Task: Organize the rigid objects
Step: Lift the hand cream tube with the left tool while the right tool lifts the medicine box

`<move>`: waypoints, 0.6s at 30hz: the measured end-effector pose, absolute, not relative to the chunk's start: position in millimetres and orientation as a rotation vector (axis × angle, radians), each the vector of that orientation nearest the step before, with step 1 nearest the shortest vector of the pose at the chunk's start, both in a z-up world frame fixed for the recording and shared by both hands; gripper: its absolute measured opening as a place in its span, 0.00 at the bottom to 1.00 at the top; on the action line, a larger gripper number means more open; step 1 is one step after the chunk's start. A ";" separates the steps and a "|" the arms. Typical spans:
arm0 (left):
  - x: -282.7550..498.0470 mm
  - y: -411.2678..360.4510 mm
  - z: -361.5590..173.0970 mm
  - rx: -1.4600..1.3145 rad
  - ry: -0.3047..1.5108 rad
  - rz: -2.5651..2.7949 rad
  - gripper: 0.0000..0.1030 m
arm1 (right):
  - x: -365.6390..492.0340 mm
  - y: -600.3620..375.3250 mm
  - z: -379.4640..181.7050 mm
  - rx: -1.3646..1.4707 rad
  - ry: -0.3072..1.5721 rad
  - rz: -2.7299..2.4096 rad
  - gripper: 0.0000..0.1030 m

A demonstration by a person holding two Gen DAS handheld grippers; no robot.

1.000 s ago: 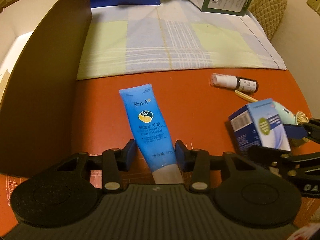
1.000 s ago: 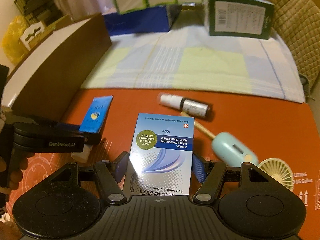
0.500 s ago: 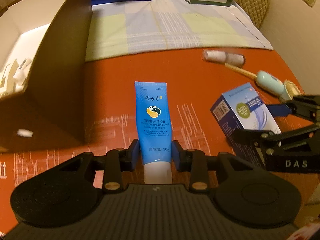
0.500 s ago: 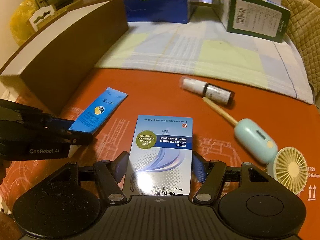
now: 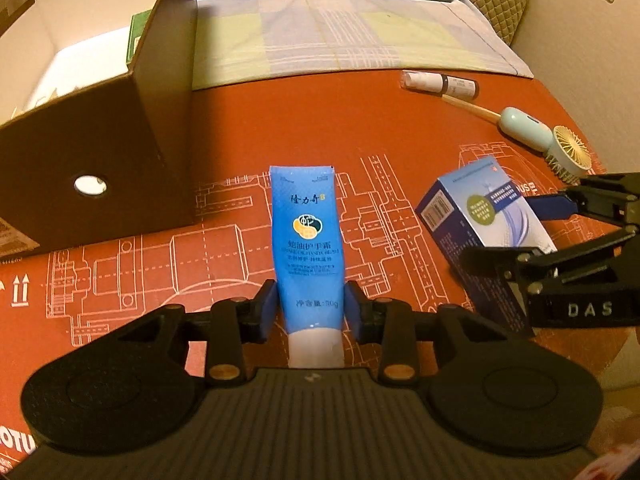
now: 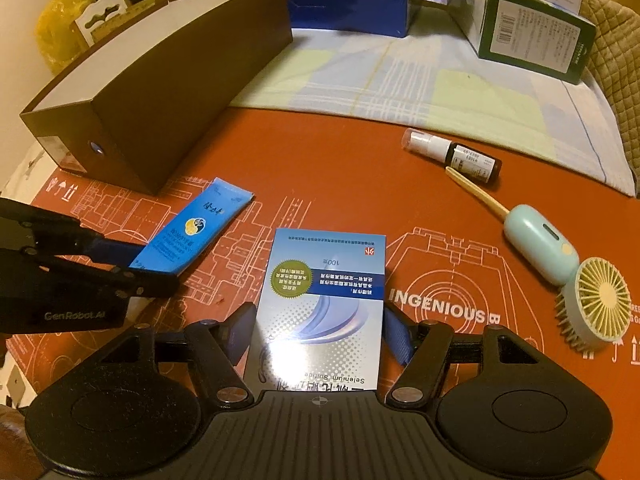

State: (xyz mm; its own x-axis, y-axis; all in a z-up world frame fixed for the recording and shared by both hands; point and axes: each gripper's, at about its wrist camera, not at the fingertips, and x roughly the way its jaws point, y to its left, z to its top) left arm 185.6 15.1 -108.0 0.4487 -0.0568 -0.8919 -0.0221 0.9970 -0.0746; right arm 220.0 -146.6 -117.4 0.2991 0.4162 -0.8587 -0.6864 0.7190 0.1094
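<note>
Left gripper (image 5: 310,306) clamps the blue hand cream tube (image 5: 306,236), jaws just eased wider, cap end hidden under the gripper body; right gripper (image 6: 318,330) grips the blue medicine box (image 6: 324,304), near end cut off; brown cardboard box (image 5: 96,152) sits far left, contents hard to make out

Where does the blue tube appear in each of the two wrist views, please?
Left wrist: blue tube at centre, between the left gripper's pads.
Right wrist: blue tube at left, beside the brown box.
Shared landmark: brown box.
</note>
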 end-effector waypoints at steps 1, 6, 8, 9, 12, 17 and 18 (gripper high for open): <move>186.9 13.1 -108.7 -0.069 1.103 -0.022 0.36 | 219.4 -146.5 -117.6 -0.301 1.032 0.742 0.62; 192.3 8.7 -110.6 -0.033 1.088 -0.009 0.34 | 217.6 -146.2 -119.0 -0.296 1.041 0.727 0.62; 193.0 6.7 -111.0 -0.012 1.092 -0.007 0.33 | 217.9 -145.0 -121.9 -0.309 1.060 0.715 0.63; 192.5 6.1 -111.1 -0.006 1.091 -0.008 0.33 | 218.2 -145.3 -123.2 -0.312 1.068 0.708 0.63; 190.7 6.4 -111.2 -0.010 1.090 -0.001 0.33 | 218.1 -147.8 -124.2 -0.298 1.072 0.697 0.63; 191.4 4.8 -110.6 -0.007 1.092 0.004 0.33 | 218.6 -147.6 -122.8 -0.301 1.060 0.686 0.63; 191.4 4.6 -110.5 -0.008 1.092 0.004 0.33 | 218.4 -146.9 -122.8 -0.303 1.059 0.685 0.63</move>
State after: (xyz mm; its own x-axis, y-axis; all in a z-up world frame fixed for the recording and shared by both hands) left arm 191.4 4.6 -110.5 0.4604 -0.0004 -0.8877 -0.0074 1.0000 -0.0043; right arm 218.4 -146.9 -122.8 0.3100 0.3697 -0.8759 -0.6479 0.7564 0.0899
